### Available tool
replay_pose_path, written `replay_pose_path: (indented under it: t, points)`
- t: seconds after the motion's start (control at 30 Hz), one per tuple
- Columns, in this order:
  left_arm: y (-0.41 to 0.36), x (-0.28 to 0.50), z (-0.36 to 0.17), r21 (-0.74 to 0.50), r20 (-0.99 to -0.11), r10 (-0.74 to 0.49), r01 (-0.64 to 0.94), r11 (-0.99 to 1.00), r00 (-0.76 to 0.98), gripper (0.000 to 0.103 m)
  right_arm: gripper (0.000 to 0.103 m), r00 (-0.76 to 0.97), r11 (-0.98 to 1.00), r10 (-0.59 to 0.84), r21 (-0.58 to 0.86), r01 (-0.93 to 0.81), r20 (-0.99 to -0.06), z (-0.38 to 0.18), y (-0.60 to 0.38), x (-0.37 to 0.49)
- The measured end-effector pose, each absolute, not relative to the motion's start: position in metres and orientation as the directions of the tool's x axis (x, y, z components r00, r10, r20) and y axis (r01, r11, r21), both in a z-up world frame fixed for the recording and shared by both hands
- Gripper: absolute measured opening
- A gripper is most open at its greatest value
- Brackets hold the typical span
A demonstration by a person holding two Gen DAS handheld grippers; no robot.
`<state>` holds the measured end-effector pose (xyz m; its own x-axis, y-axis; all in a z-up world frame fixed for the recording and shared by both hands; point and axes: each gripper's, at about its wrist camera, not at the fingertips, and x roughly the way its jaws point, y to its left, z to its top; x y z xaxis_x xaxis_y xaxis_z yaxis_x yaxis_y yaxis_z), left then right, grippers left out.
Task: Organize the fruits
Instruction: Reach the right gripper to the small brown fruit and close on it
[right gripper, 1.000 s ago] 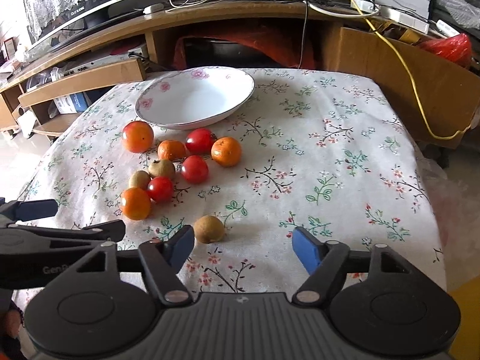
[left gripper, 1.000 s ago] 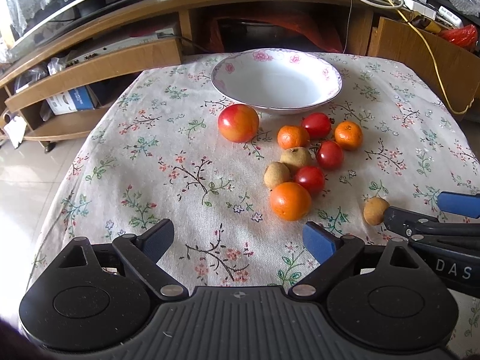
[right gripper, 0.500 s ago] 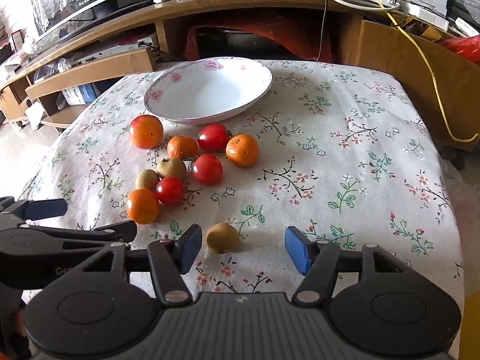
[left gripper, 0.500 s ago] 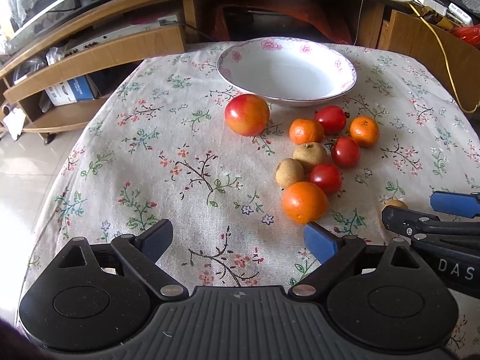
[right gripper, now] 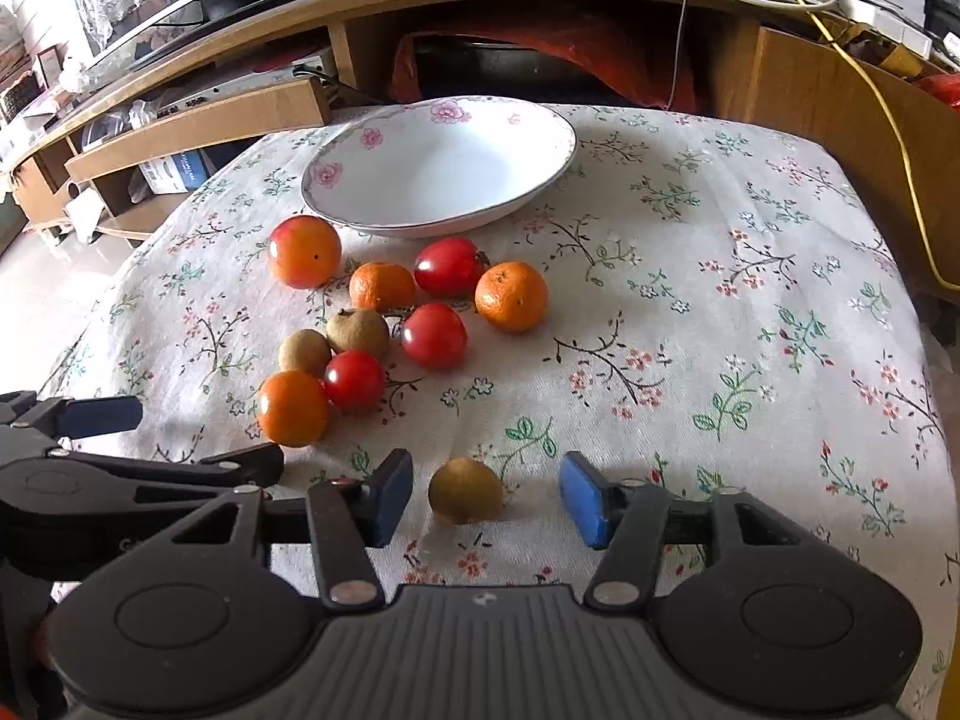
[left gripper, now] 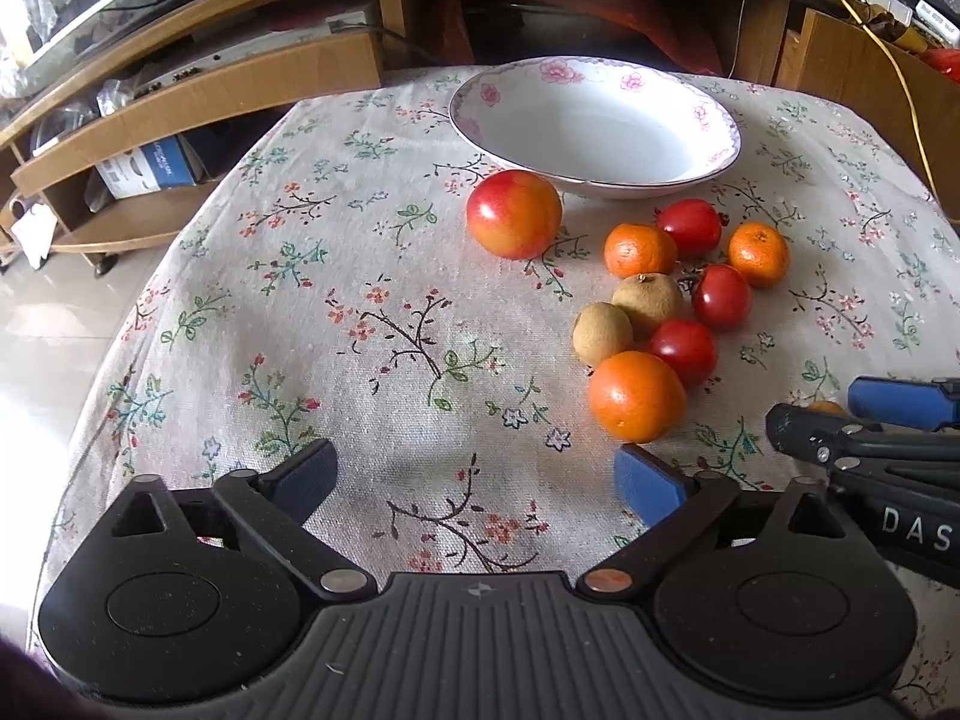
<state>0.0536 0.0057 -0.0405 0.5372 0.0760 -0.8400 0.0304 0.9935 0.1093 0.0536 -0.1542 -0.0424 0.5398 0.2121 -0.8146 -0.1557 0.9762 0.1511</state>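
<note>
A small brown fruit (right gripper: 466, 491) lies alone on the floral tablecloth (right gripper: 720, 324), between the two blue pads of my right claw (right gripper: 486, 501); the jaws stand wide, a gap on each side of it, neither pad touching. Farther on, the other fruit sit in a loose cluster: an orange (right gripper: 293, 408) nearest, a red tomato (right gripper: 354, 381) touching it, two more brown fruits (right gripper: 357, 331), two more tomatoes, two tangerines (right gripper: 511, 296) and a large red-orange fruit (right gripper: 304, 251). Behind them stands the white flowered bowl (right gripper: 438, 171), with nothing in it. My left claw (left gripper: 474, 480) hovers over bare cloth, spread wide and gripping nothing, its right pad (left gripper: 648, 483) just short of the orange.
</note>
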Motion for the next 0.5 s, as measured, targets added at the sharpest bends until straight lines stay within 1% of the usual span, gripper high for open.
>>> replay_pose_path:
  t: [0.07, 0.13, 0.23, 0.33, 0.43, 0.5]
  points:
    - [0.0033, 0.0526, -0.0403, 0.124, -0.833, 0.082, 0.041, 0.991, 0.547, 0.101, 0.033, 0.54, 0.976, 0.208, 0.136, -0.171, -0.815, -0.0426, -0.151, 0.0539]
    - [0.0013, 0.0523, -0.0403, 0.136, -0.828, 0.085, 0.052, 0.989, 0.554, 0.102, 0.025, 0.542, 0.974, 0.21, 0.127, -0.188, -0.814, -0.0425, -0.1483, 0.0528]
    - [0.0002, 0.0521, -0.0409, 0.13, -0.827, 0.074, 0.062, 0.99, 0.557, 0.102, 0.019, 0.536, 0.97, 0.22, 0.126, -0.207, -0.815, -0.0428, -0.1469, 0.0515]
    - [0.0023, 0.0528, -0.0416, 0.116, -0.83, 0.06, 0.066, 0.991, 0.554, 0.102, 0.019, 0.533, 0.968, 0.229, 0.135, -0.21, -0.815, -0.0426, -0.1481, 0.0509]
    - [0.0075, 0.0536, -0.0424, 0.073, -0.836, 0.027, 0.062, 0.995, 0.548, 0.1, 0.019, 0.527, 0.965, 0.249, 0.159, -0.21, -0.813, -0.042, -0.1516, 0.0506]
    - [0.0088, 0.0542, -0.0416, 0.052, -0.839, 0.009, 0.065, 0.997, 0.544, 0.094, 0.019, 0.527, 0.962, 0.258, 0.168, -0.213, -0.809, -0.0405, -0.1531, 0.0492]
